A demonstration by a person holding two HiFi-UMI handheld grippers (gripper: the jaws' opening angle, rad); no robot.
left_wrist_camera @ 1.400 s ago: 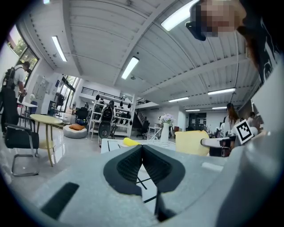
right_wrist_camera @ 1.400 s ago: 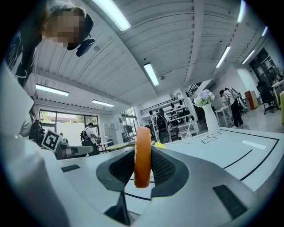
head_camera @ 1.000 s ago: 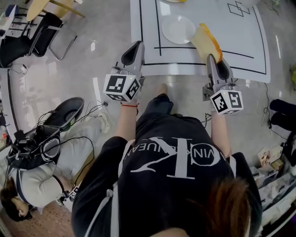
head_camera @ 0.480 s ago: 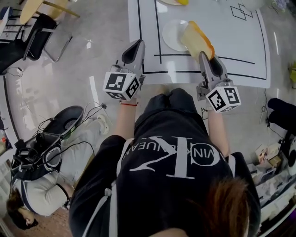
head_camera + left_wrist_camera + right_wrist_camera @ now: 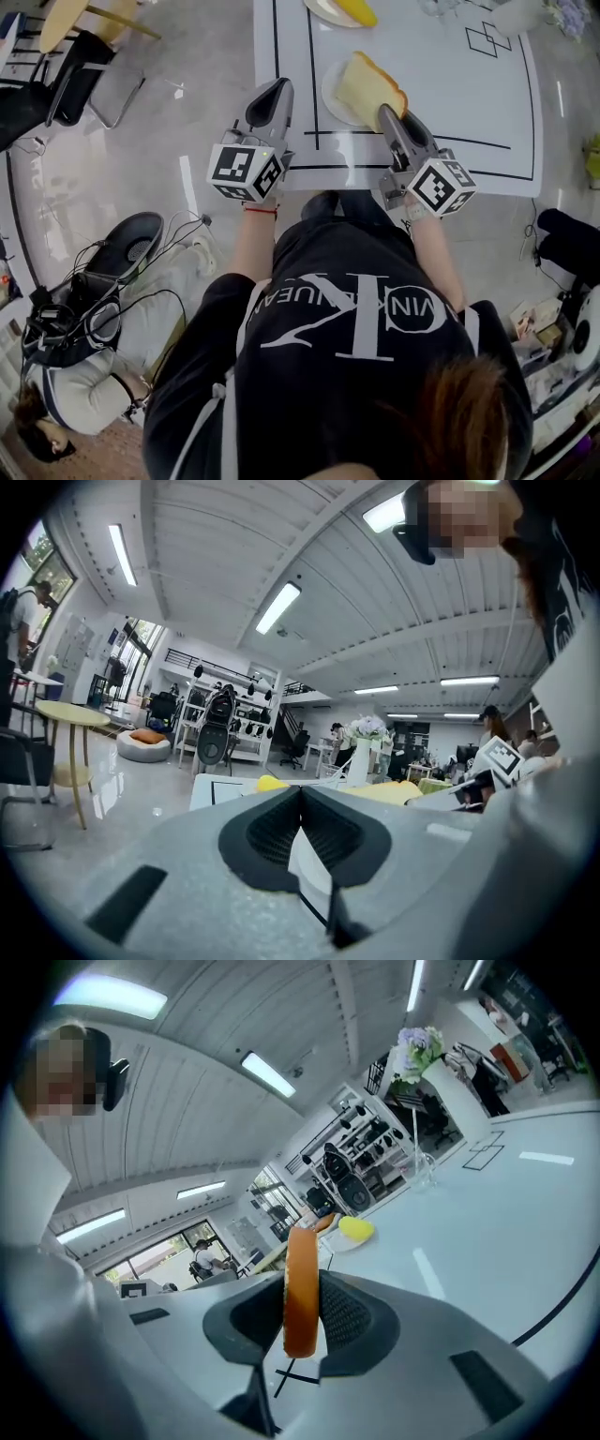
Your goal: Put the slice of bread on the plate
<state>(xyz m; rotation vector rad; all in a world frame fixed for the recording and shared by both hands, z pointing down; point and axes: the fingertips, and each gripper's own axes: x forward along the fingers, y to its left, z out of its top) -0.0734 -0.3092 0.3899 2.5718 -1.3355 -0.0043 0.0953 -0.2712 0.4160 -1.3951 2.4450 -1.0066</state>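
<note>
white bench ahead, where the right claw grips the bread slice over the plate, left claw closed empty.

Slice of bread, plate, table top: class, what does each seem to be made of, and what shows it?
Slice of bread: pale matte face, smooth orange-brown crust; real bread or foam replica, unclear. Plate: white, smooth; ceramic or plastic. Table top: glossy white with black lines, mirrors ceiling lights; likely laminate.
</note>
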